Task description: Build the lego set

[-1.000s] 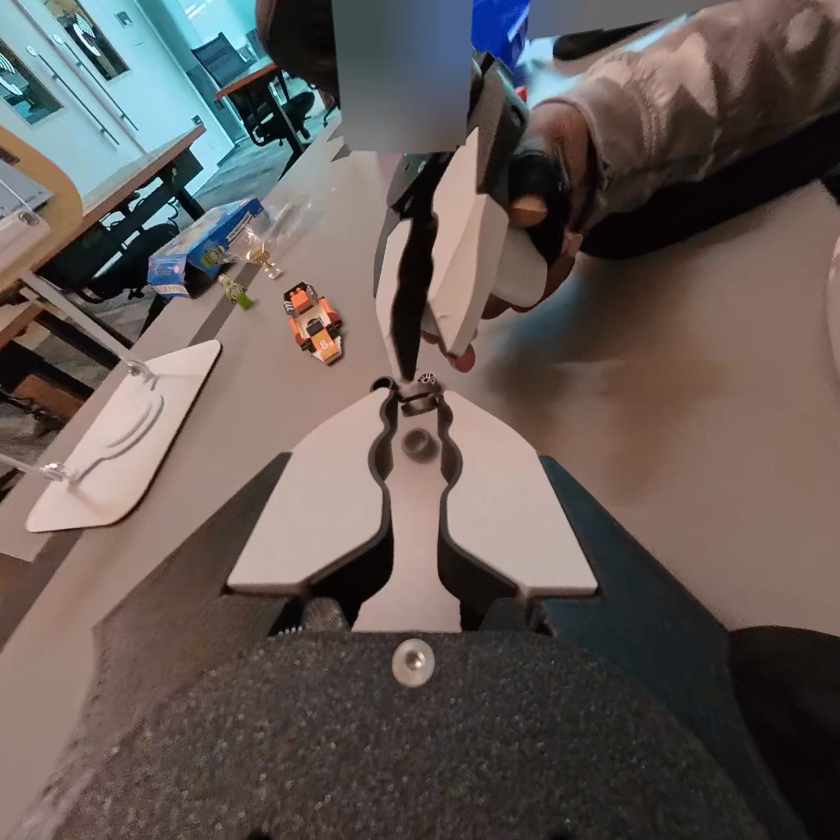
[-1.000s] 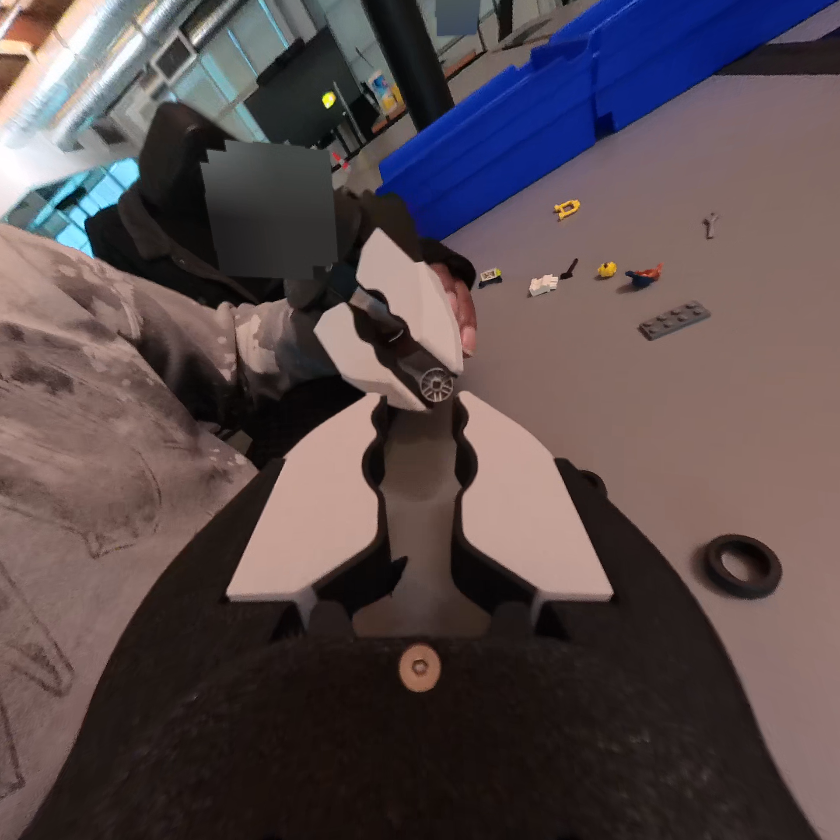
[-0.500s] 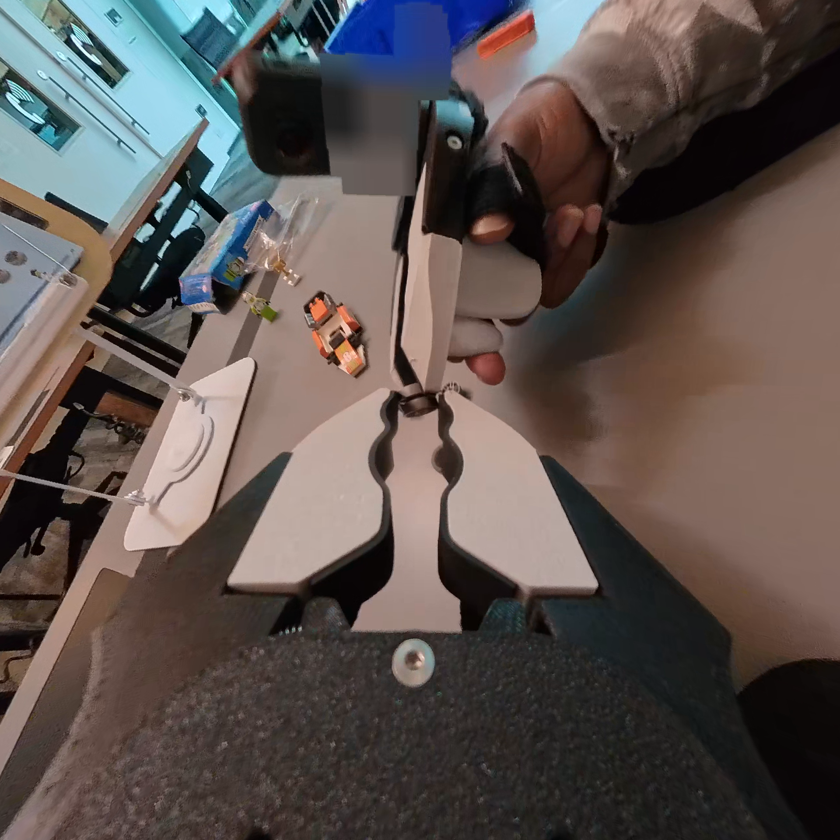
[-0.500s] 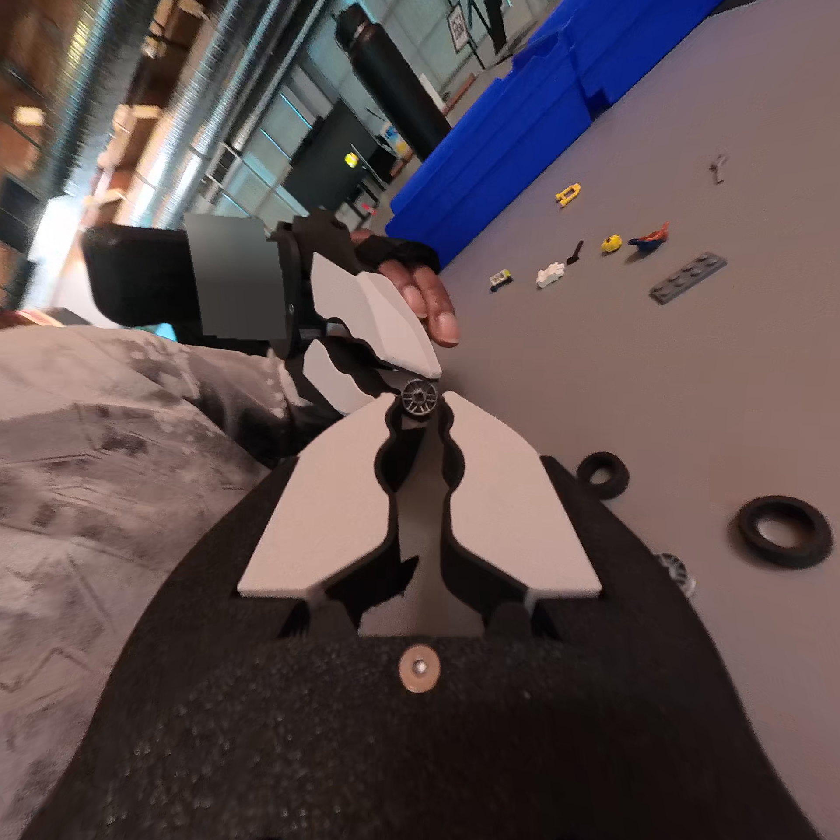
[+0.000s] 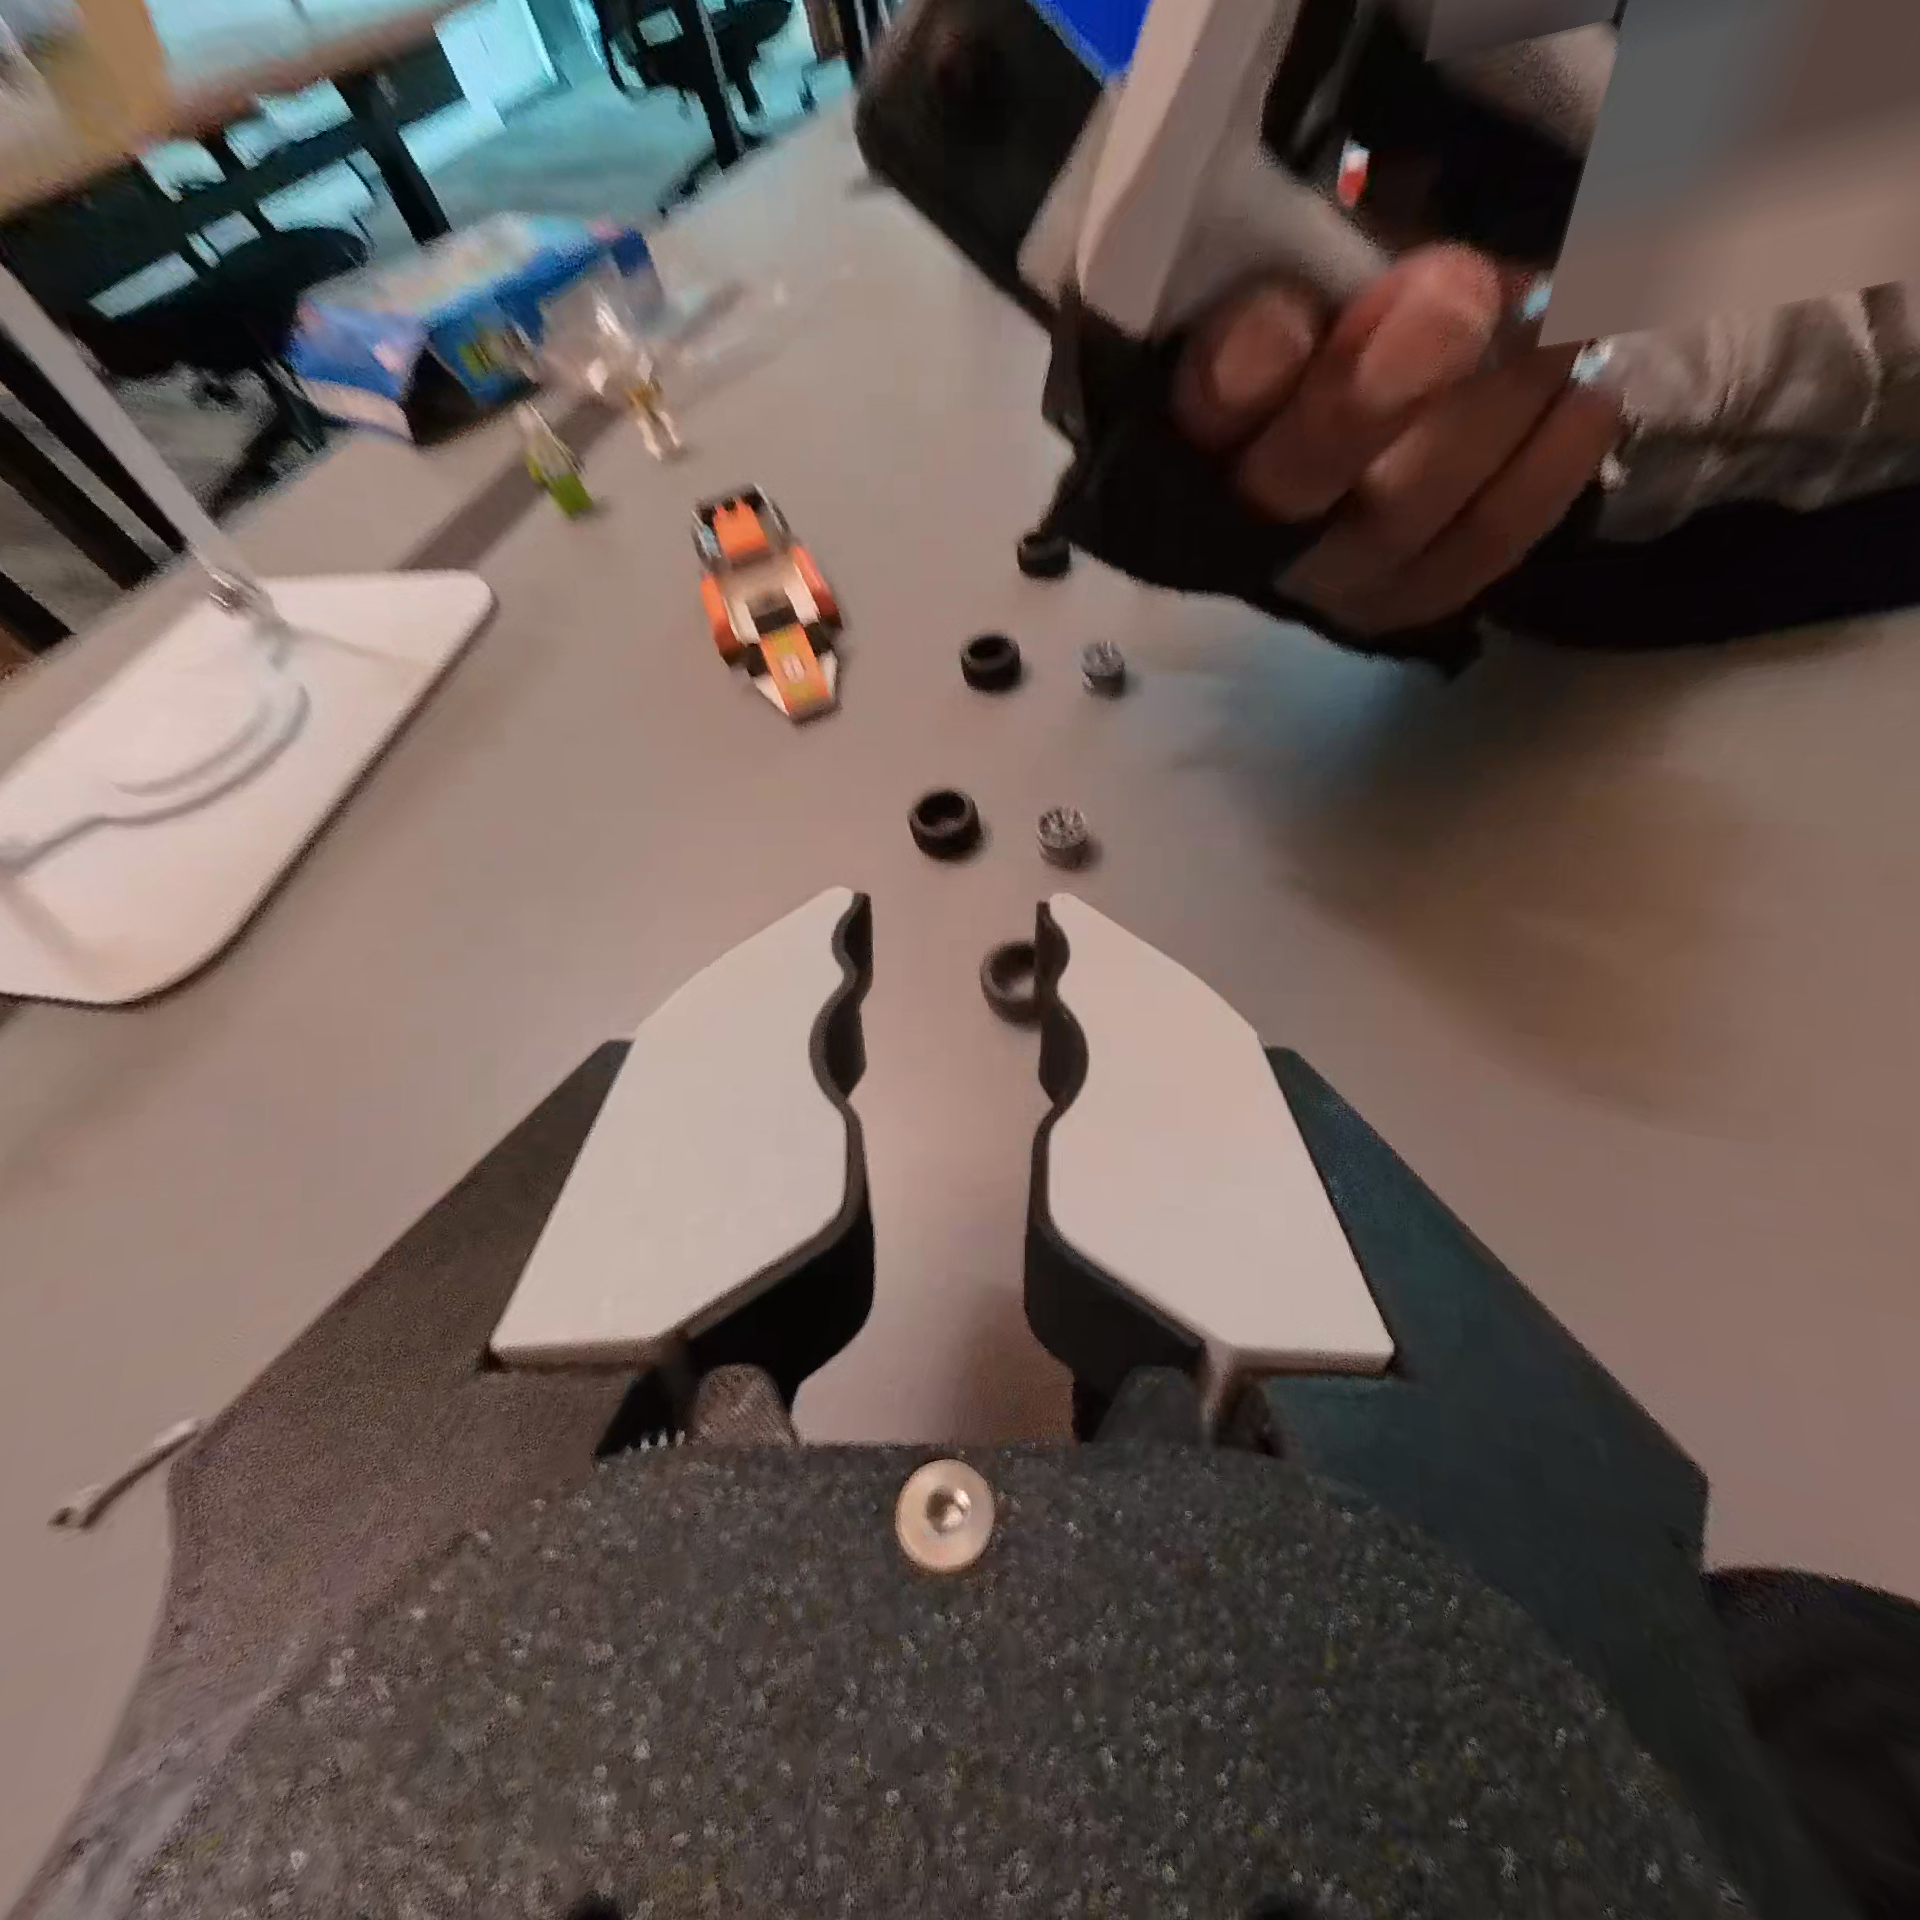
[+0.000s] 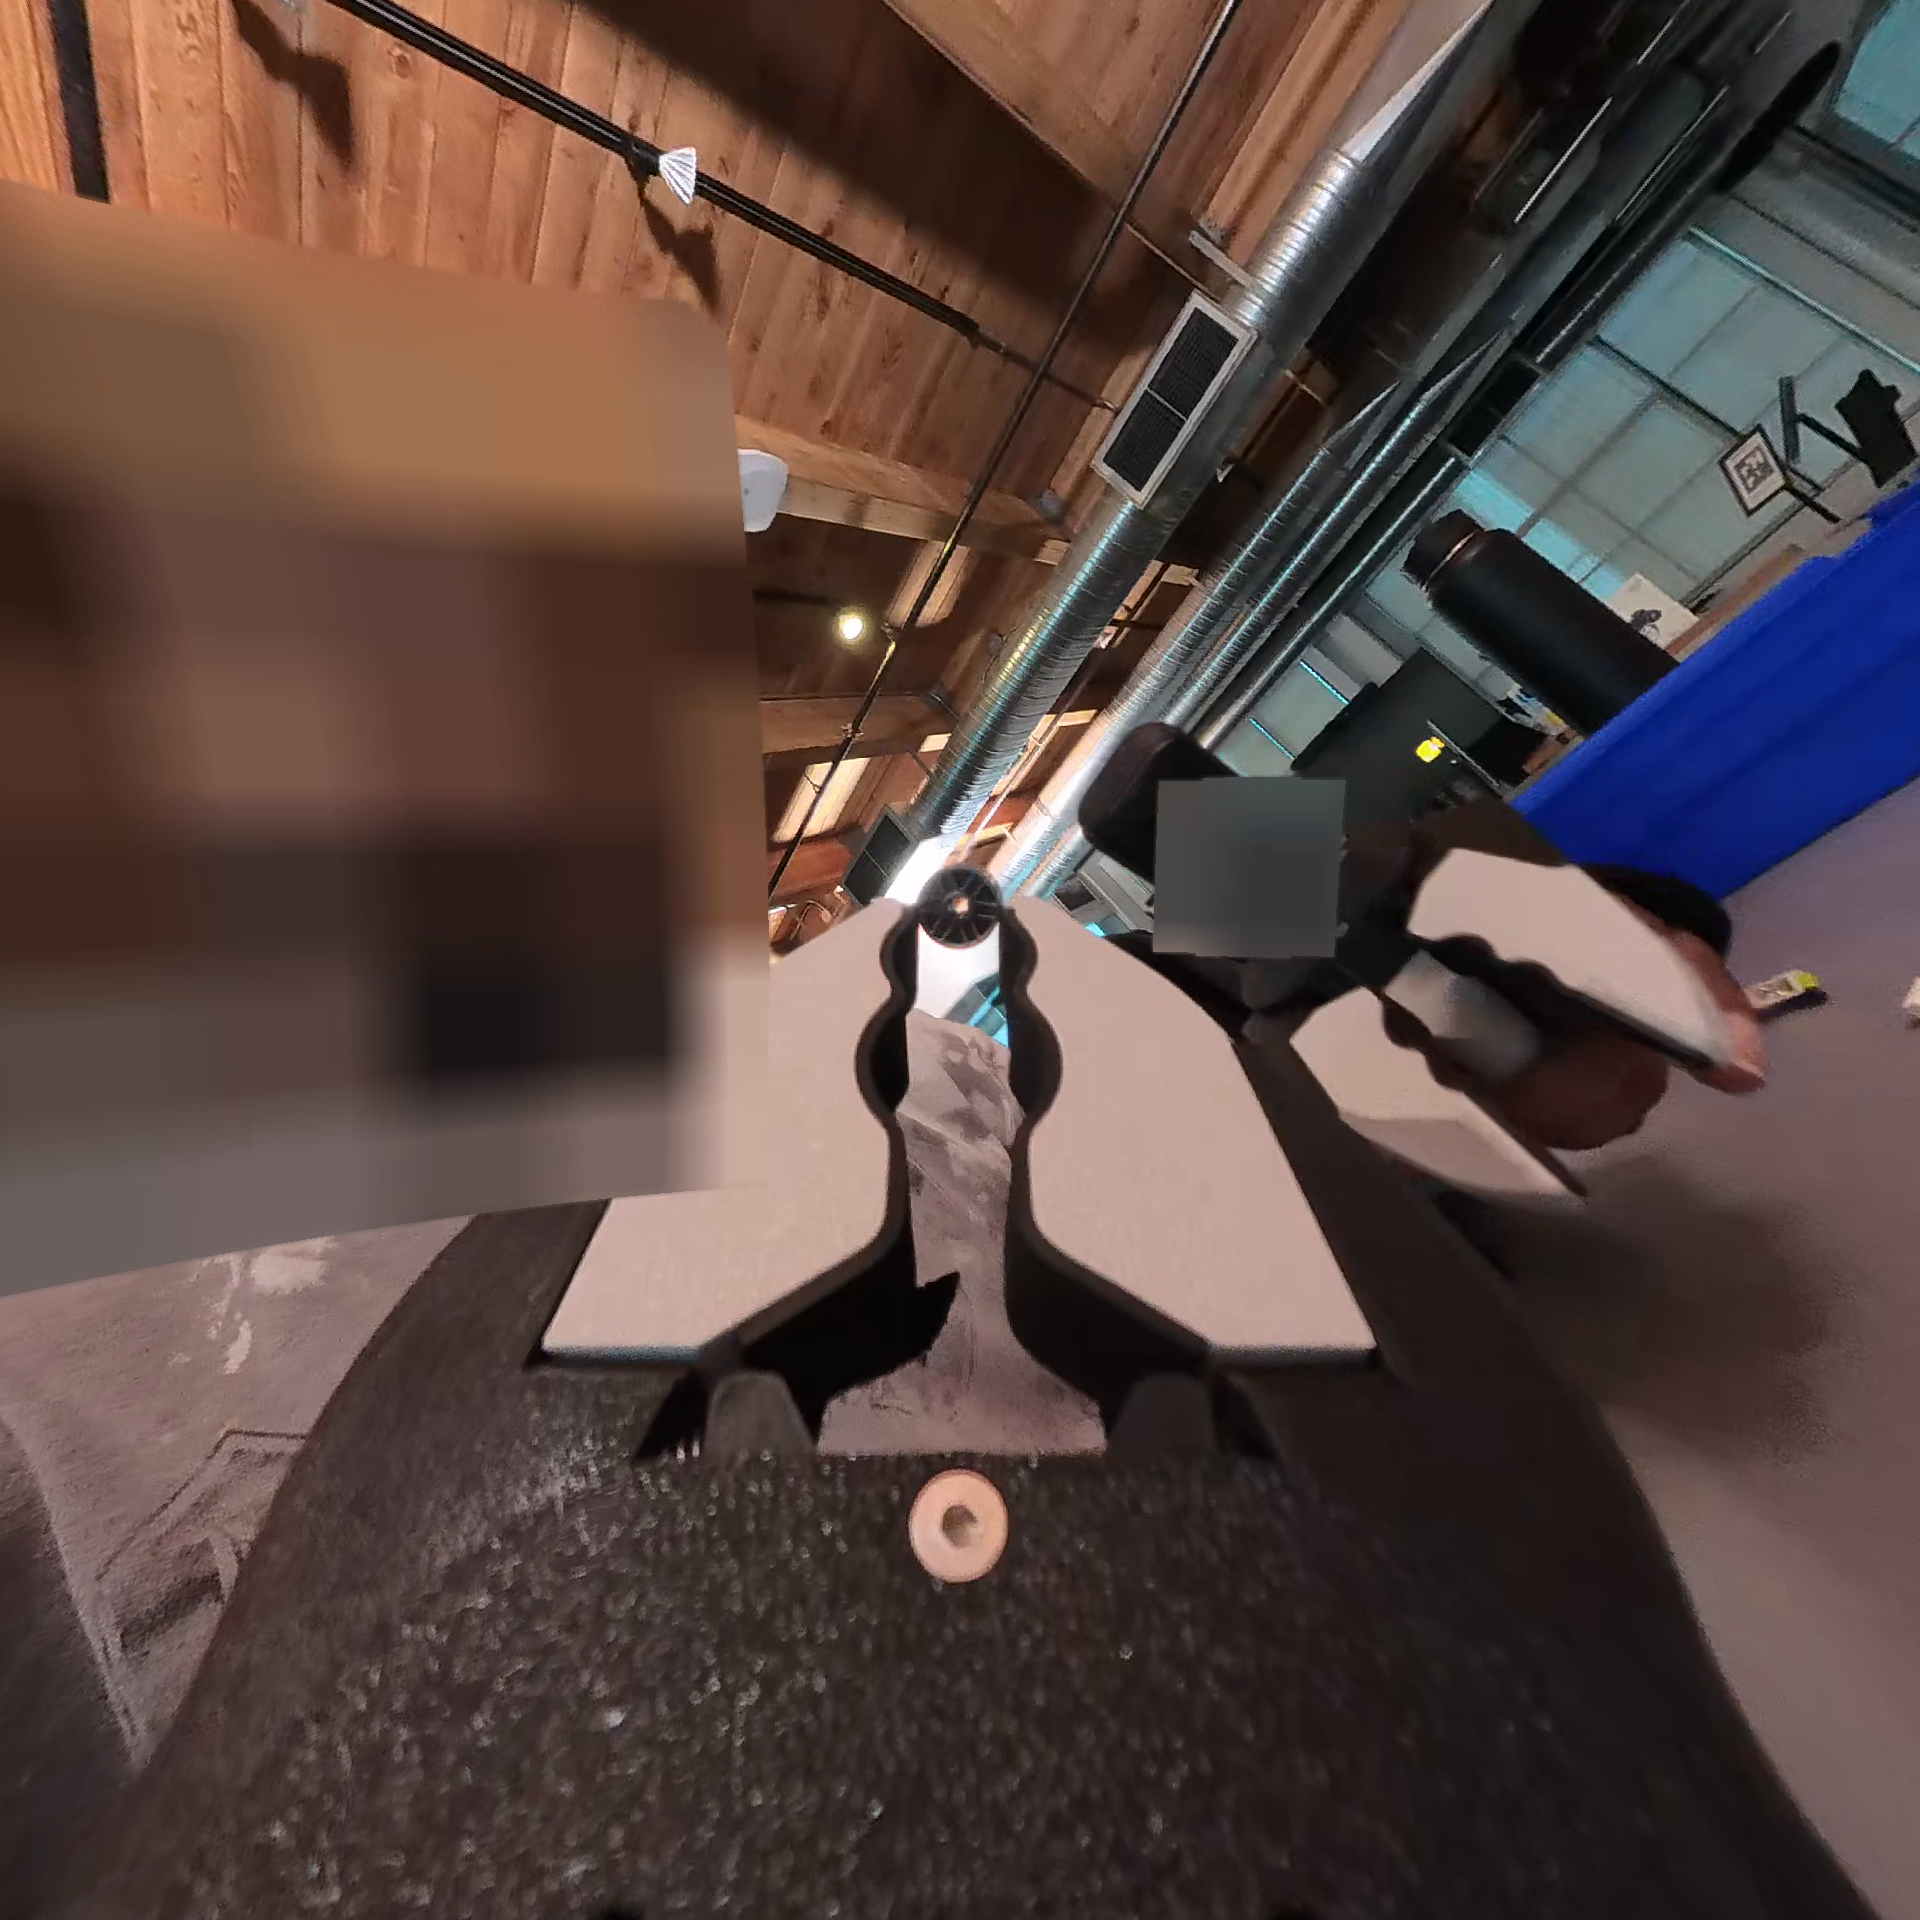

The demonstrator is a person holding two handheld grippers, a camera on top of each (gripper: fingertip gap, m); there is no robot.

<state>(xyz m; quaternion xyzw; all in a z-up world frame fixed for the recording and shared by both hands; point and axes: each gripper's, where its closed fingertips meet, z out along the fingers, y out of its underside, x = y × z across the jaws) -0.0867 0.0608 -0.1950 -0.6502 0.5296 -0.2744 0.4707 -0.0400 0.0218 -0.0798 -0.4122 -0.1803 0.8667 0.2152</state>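
- Left wrist view, far left: white stand base (image 5: 197,748) on the grey table (image 5: 1455,1039).
- Centre-left: orange race car body (image 5: 774,613), wheels not yet on.
- Centre: left gripper (image 5: 954,914) jaws apart, nothing held; a black tyre (image 5: 1010,979) lies just beside its right finger.
- Ahead: two more tyres (image 5: 945,823) (image 5: 989,661), each paired with a grey wheel hub (image 5: 1064,834) (image 5: 1102,667).
- Right wrist view, upper centre: right gripper (image 6: 958,914) clamped on a wheel hub (image 6: 958,906), tilted up toward the ceiling.
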